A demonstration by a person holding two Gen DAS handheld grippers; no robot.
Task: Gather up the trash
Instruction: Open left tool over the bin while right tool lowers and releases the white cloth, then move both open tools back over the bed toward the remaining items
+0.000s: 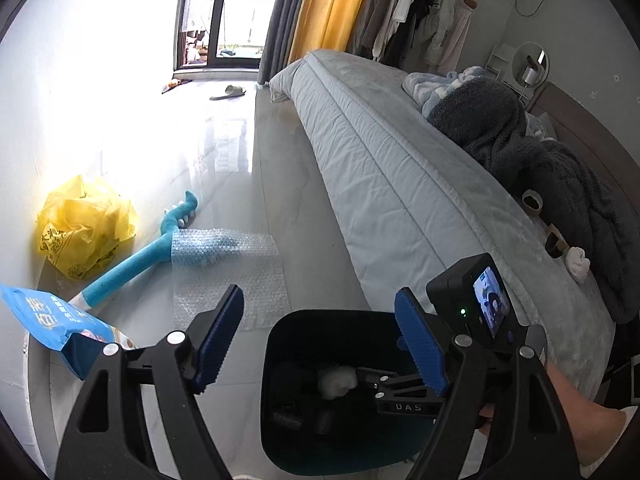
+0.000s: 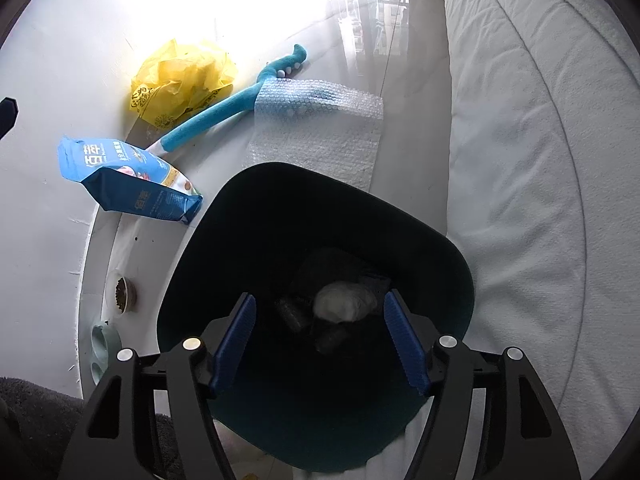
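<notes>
Both grippers hang over the dark bin (image 2: 320, 216) beside the bed (image 1: 400, 184). The right gripper (image 2: 320, 336) has its jaws spread wide and empty above a white wad (image 2: 344, 300) in the bin. The left gripper (image 1: 320, 340) is likewise spread, holding nothing.

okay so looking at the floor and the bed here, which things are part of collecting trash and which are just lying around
Trash job:
bin
white wad in the bin
bubble wrap
yellow bag
tissue on the bed, probably

Lying about:
blue toy
pet food bag
food bowl
slipper
blankets
</notes>
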